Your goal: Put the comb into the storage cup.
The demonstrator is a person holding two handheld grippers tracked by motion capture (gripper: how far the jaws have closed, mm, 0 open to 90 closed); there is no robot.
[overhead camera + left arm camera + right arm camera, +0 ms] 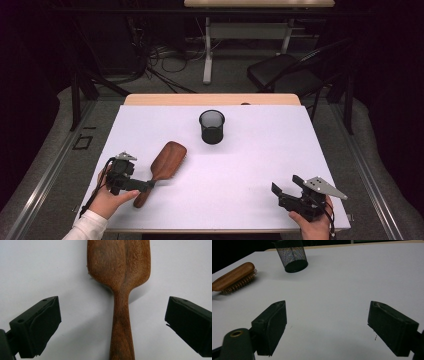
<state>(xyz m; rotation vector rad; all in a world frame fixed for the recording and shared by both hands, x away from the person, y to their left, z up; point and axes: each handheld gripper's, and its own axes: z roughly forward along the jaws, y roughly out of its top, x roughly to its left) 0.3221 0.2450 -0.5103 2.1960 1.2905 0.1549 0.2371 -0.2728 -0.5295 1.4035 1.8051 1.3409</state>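
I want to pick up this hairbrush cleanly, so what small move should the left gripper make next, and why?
Probably close the left gripper on the wooden hairbrush handle. In the left gripper view its jaws stand open on either side of the narrow handle, neither touching it, with the brush lying bristles down on the white table. The handle sits slightly right of centre, so a small shift first may help.

No legible text or markings.

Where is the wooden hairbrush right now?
In the high view the wooden hairbrush lies bristles-down on the white table, left of centre, its handle between the open left gripper jaws, near-left of the black mesh cup.
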